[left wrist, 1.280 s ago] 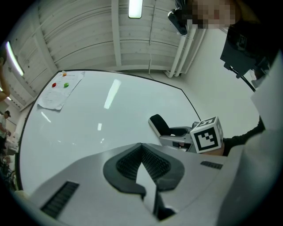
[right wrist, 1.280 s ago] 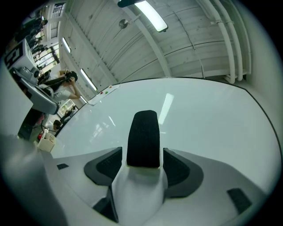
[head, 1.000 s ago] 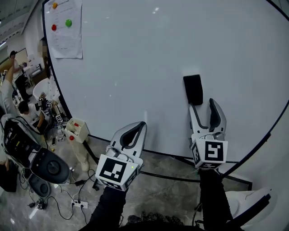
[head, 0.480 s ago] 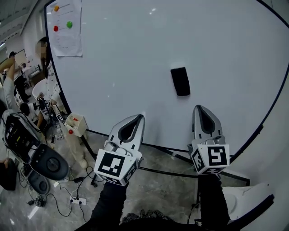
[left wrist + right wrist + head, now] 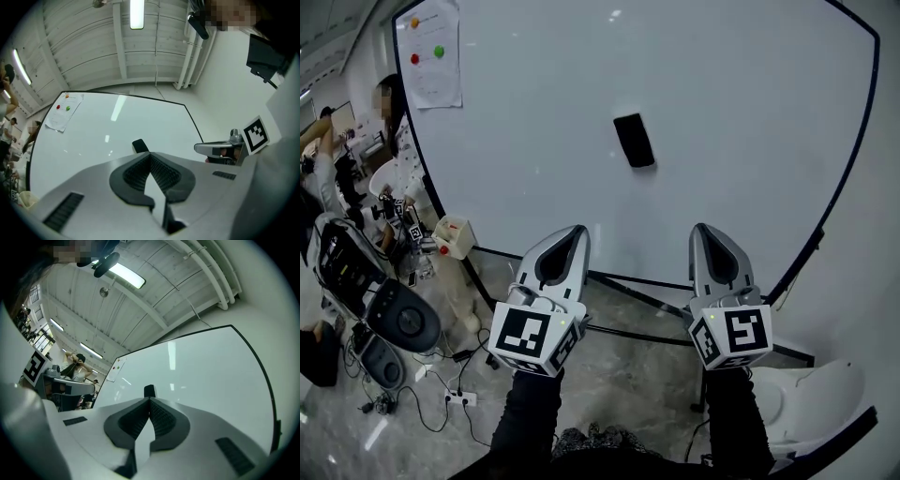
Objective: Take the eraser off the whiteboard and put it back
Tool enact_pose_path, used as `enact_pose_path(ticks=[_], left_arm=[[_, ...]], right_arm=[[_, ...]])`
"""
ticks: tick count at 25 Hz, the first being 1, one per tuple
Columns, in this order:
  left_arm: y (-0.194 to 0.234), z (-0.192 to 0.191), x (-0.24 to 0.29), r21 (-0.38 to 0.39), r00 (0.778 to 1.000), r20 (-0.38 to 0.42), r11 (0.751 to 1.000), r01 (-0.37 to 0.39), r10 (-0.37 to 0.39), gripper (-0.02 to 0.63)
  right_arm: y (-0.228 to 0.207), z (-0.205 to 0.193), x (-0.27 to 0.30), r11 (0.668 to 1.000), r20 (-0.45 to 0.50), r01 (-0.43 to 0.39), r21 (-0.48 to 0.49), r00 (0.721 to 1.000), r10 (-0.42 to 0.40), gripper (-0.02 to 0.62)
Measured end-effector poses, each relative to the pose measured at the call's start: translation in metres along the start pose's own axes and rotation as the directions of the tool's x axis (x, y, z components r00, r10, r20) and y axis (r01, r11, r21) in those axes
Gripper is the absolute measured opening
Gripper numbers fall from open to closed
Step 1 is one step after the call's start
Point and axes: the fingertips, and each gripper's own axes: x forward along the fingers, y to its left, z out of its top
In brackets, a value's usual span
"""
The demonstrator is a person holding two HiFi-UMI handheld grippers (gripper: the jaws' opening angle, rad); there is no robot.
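The black eraser (image 5: 634, 140) clings to the whiteboard (image 5: 750, 112), tilted a little, with nothing holding it. It also shows as a small dark block, the eraser (image 5: 139, 146) in the left gripper view and the eraser (image 5: 149, 391) in the right gripper view, just past the jaw tips. My left gripper (image 5: 576, 231) is shut and empty, low and left of the eraser. My right gripper (image 5: 703, 230) is shut and empty too, well below and right of the eraser, away from the board.
A sheet of paper with coloured magnets (image 5: 429, 52) hangs at the board's top left. The board's stand legs (image 5: 637, 298) cross the floor below. At the left are people, a black machine (image 5: 389, 319), cables and a small white cart (image 5: 455, 236).
My right gripper let go of the eraser, shut, and drew back from the board. Both grippers moved away, so the eraser sits higher and further left in the head view.
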Motion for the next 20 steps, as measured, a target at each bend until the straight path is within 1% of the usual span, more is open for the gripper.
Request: enact_pose_path(ticks=[3, 6, 10, 13, 18, 20], left_arm=[[-0.015, 0.002, -0.016, -0.003, 0.999, -0.034, 1.0, -0.027, 0.027, 0.006], [-0.031, 0.003, -0.033, 0.005, 1.0, -0.025, 1.0, -0.013, 0.013, 0.005], [-0.045, 0.009, -0.06, 0.005, 0.999, -0.03, 0.999, -0.031, 0.031, 0.006], [-0.051, 0.004, -0.078, -0.011, 0.997, -0.056, 0.999, -0.044, 0.044, 0.006], [-0.059, 0.004, -0.098, 0.007, 0.994, -0.096, 0.999, -0.053, 0.054, 0.005], [-0.061, 0.008, -0.101, 0.01, 0.994, -0.094, 0.999, -0.048, 0.049, 0.005]], right_arm=[[-0.002, 0.003, -0.023, 1.0, -0.002, -0.005, 0.023, 1.0, 0.005, 0.009], [-0.003, 0.007, -0.044, 1.0, 0.001, 0.0, 0.031, 1.0, 0.0, 0.009], [0.004, 0.02, -0.067, 1.0, 0.015, -0.004, 0.031, 1.0, 0.004, 0.009], [0.013, 0.024, -0.085, 0.999, 0.014, -0.022, 0.026, 1.0, 0.021, 0.009], [0.019, 0.027, -0.103, 0.999, 0.003, -0.017, 0.047, 1.0, 0.017, 0.009], [0.021, 0.034, -0.108, 0.999, 0.006, -0.014, 0.038, 1.0, 0.014, 0.009]])
